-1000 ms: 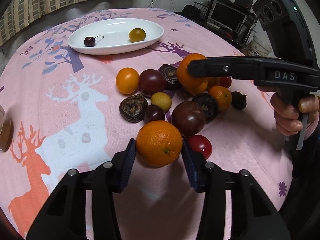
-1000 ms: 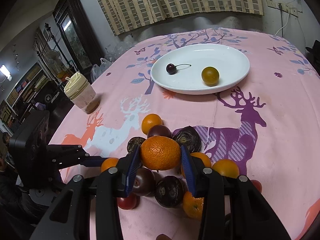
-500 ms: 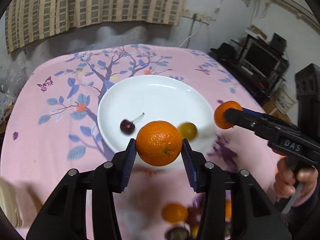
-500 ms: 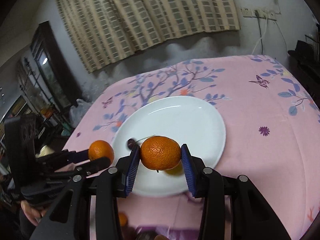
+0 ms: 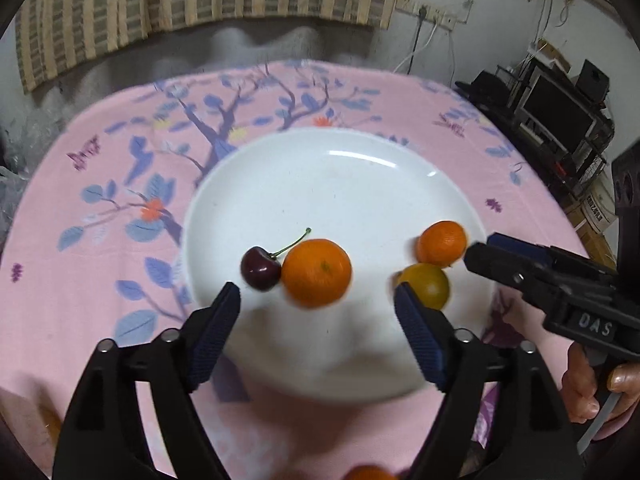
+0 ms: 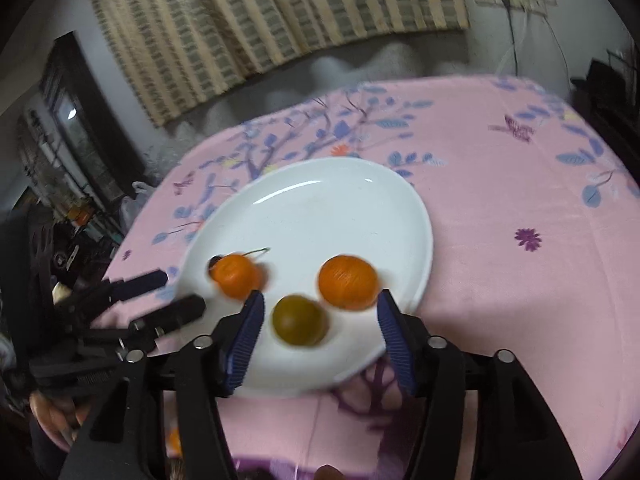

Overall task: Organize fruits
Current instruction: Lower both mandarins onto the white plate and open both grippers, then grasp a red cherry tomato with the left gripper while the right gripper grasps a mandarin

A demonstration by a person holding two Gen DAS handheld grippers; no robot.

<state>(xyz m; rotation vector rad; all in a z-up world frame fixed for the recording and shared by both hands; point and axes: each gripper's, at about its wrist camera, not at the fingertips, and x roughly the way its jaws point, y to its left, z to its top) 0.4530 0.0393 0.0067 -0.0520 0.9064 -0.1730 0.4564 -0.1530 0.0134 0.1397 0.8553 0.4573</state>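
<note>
A white oval plate [image 5: 340, 184] [image 6: 320, 208] lies on the pink tablecloth. My left gripper [image 5: 318, 316] is open just over the plate's near edge. An orange [image 5: 317, 267] [image 6: 236, 275] lies free in front of it, beside a dark cherry [image 5: 260, 268]. My right gripper [image 6: 320, 320] [image 5: 480, 250] is open too. A second orange [image 6: 348, 282] [image 5: 441, 243] lies free on the plate before it, next to a yellow-green fruit [image 6: 299, 320] [image 5: 426, 285].
The pink tablecloth [image 5: 100, 240] with tree and deer prints covers a round table. An orange fruit [image 5: 368, 473] shows at the bottom edge of the left wrist view. A shelf with electronics [image 5: 560, 112] stands at the right. A striped curtain hangs behind the table.
Both grippers carried their oranges from the fruit pile to the plate. Both have now opened, and the two oranges have dropped onto the plate.
</note>
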